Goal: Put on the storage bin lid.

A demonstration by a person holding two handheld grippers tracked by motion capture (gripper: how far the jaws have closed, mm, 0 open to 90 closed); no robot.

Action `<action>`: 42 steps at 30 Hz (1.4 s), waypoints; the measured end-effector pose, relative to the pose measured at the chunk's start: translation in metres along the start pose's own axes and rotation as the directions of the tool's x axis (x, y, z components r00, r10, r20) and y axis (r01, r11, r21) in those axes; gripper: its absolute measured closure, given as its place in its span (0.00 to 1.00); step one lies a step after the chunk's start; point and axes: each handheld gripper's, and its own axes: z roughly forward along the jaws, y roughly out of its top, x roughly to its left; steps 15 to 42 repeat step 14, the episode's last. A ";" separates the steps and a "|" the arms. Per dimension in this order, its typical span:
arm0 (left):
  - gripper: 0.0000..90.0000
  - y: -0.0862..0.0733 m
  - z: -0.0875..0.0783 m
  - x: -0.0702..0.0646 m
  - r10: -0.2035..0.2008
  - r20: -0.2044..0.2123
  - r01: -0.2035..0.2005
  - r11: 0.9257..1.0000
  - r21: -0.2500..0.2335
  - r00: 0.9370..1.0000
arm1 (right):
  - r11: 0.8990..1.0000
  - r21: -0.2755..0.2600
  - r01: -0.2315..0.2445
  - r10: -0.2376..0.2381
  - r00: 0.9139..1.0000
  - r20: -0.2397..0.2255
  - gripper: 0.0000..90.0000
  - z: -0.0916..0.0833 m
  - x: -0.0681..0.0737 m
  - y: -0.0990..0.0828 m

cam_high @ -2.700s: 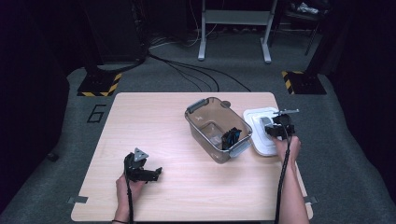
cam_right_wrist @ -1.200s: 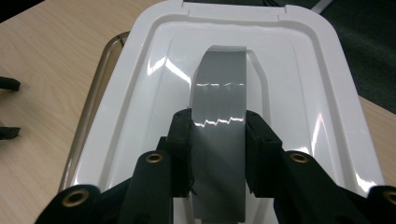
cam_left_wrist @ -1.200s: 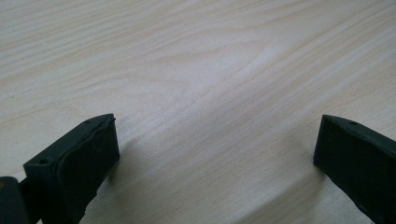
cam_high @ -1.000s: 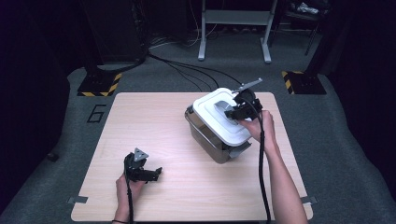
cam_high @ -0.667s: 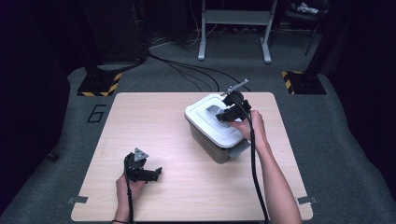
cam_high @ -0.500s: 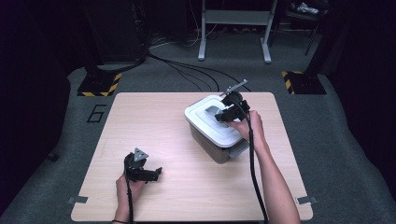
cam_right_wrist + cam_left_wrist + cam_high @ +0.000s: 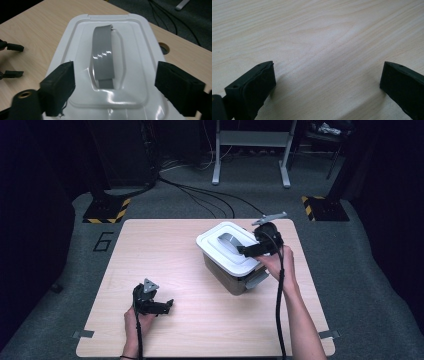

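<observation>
Left gripper rests low on the near left part of the wooden table, held in the person's left hand, its jaws spread wide with only bare wood between them. Farther out on the right, the right forearm stretches forward from the near edge, and the right hand holds the right gripper level over the near side of the white lid. Its jaws have just been opening and now stand apart, released, with nothing pinched between them; the lid's grey handle lies ahead of them in the right gripper view. That lid sits on the clear container, right of the table's centre. Beyond the table, cables run across the grey floor toward a metal stand.
</observation>
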 end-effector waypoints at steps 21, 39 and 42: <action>0.00 0.000 0.000 0.000 0.000 -0.001 0.000 1.000 0.001 1.000 | 0.990 -0.066 -0.123 0.131 0.982 0.136 0.00 -0.048 -0.029 -0.116; 0.00 0.000 0.000 0.000 0.000 -0.001 0.000 1.000 0.001 1.000 | 0.990 -0.066 -0.123 0.131 0.982 0.136 0.00 -0.048 -0.029 -0.116; 0.00 0.000 0.000 0.000 0.000 -0.001 0.000 1.000 0.001 1.000 | 0.990 -0.066 -0.123 0.131 0.982 0.136 0.00 -0.048 -0.029 -0.116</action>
